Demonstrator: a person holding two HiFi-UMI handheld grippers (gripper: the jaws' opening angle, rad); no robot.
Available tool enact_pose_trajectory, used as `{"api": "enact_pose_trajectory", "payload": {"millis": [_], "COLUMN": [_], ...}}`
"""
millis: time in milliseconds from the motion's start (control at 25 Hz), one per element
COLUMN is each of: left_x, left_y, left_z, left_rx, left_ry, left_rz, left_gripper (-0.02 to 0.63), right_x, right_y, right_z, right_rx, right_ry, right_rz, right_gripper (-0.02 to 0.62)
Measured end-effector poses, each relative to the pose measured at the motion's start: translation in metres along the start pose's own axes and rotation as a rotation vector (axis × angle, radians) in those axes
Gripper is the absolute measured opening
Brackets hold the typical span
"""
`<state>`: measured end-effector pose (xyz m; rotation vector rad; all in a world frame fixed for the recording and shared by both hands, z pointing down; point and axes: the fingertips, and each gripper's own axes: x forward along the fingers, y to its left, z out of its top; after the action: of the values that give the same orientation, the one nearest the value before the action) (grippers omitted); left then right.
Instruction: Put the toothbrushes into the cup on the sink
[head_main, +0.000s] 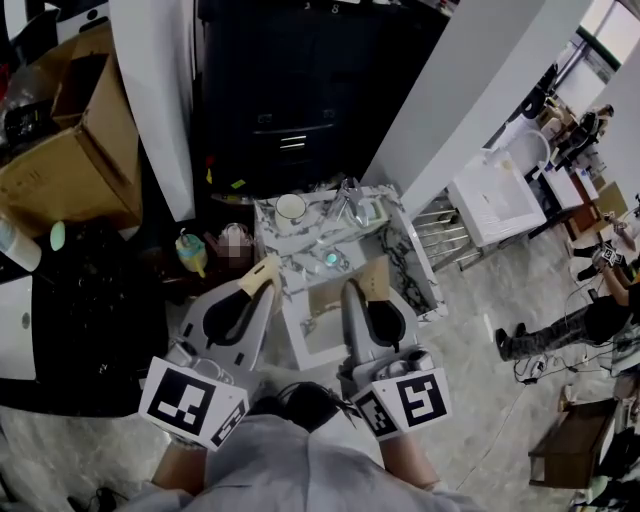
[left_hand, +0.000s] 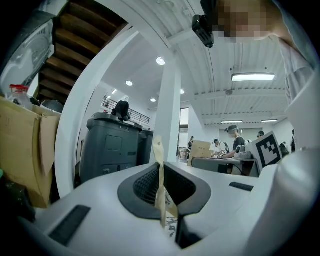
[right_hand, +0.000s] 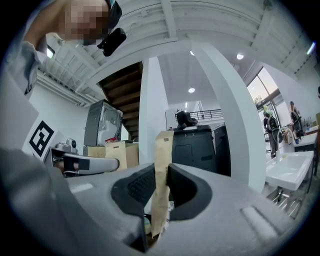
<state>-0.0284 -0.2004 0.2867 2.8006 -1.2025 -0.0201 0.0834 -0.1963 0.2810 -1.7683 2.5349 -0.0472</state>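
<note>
Both my tongs are pressed together with nothing in them, left gripper (head_main: 264, 271) and right gripper (head_main: 371, 271) hovering at the front edge of the sink counter (head_main: 393, 238). White cup (head_main: 291, 207) sits at its back left corner, toothbrushes too small to pick out

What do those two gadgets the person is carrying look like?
The left gripper and right gripper each have a smooth light-grey shell with a dark ribbed hollow in it, narrowing to flat tan jaws. At the back of each sits a cube printed with black-and-white square markers. The person wears a pale grey top.
</note>
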Motion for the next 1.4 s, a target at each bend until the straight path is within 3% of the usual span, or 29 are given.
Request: {"api": "enact_pose_trajectory", "payload": {"millis": [320, 960, 1400], "left_x": [0.006, 0.031, 0.022], "left_y": [0.007, 0.035, 0.053], "left_z": [0.003, 0.017, 0.019], "left_rx": [-0.024, -0.03, 0.002], "left_ry": [-0.018, -0.024, -0.014], "left_rz": [0.028, 0.128, 0.274], "left_gripper": [0.018, 0.018, 0.018], "right_x": [0.01, 0.065, 0.114], "right_y": [-0.012, -0.033, -0.059], "right_z": [0.006, 0.002, -0.012], "right_rx": [-0.003, -0.006, 0.033], "right_ry": [-0.015, 0.026, 0.045], "right_rz": [-0.015, 0.071, 0.133], "right_gripper": [0.055, 0.055, 0.055]}}
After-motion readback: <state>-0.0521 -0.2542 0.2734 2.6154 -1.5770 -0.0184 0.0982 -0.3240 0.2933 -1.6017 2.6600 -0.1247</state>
